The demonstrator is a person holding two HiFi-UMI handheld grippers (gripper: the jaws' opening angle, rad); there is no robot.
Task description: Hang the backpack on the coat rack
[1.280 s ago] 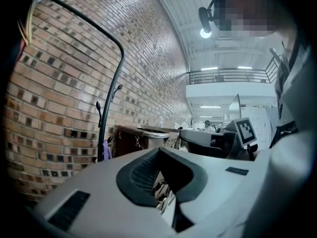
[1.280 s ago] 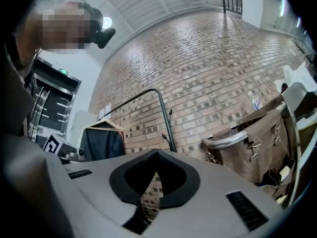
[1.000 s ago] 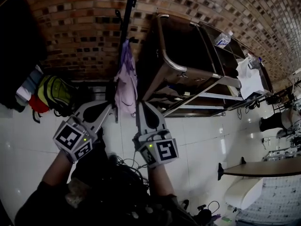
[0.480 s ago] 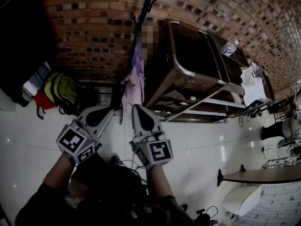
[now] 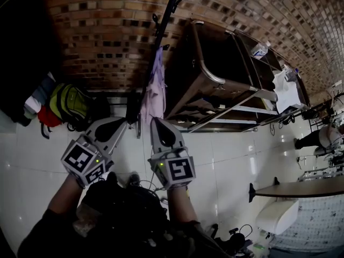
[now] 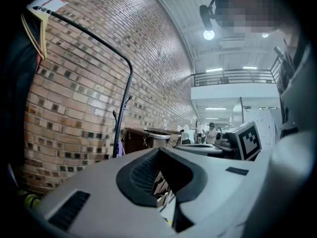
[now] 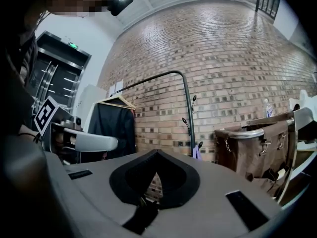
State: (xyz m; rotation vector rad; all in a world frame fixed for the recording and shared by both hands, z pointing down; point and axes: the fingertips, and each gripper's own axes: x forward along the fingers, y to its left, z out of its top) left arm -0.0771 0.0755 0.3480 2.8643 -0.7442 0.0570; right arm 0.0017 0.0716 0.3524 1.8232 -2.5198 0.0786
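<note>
Approach in hand: backpack (image 5: 67,105) lies on floor (image 5: 32,160) at ten o'clock of left claw (image 5: 124,122) and right claw (image 5: 153,120), both closed, empty. Next: open one, grasp it; coat rack (image 5: 163,34) stands at twelve o'clock.

Left gripper (image 5: 119,123), right gripper (image 5: 157,124): pale grey moulded shells, with a black teardrop inset on each jaw face. Each carries a cube (image 5: 83,162) faced with black-and-white square markers, and a small green light glows beside it. Clothing dark; dark sleeves (image 5: 45,227) stop short of the forearms.
</note>
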